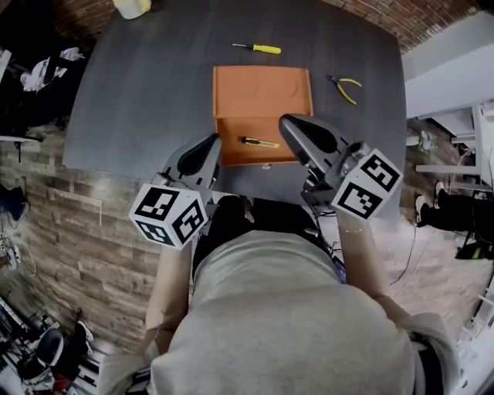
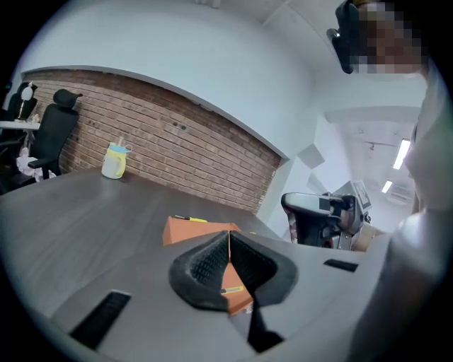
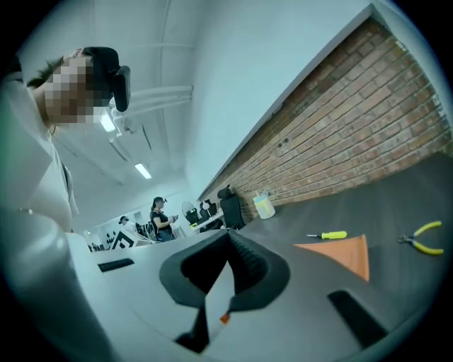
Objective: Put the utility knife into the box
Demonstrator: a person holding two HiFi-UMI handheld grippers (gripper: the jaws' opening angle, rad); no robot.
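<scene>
Lying inside the near half of the open orange box (image 1: 262,89), the utility knife (image 1: 260,143) appears to be where the task wants it, so the main step looks done. Judging by this, at most closing the lid at the far side remains, if that is wanted at all.

The left gripper (image 1: 212,145) hovers above the box's near left corner with its jaws pressed together and nothing between them. The right gripper (image 1: 290,129) hangs over the near right corner, likewise closed and empty.

On the dark table (image 1: 139,100) the count is one box, one utility knife, one yellow-handled screwdriver (image 1: 258,48) beyond the box, one pair of yellow-handled pliers (image 1: 345,86) to its right, and one yellow cup (image 1: 131,8) at the far left edge.
</scene>
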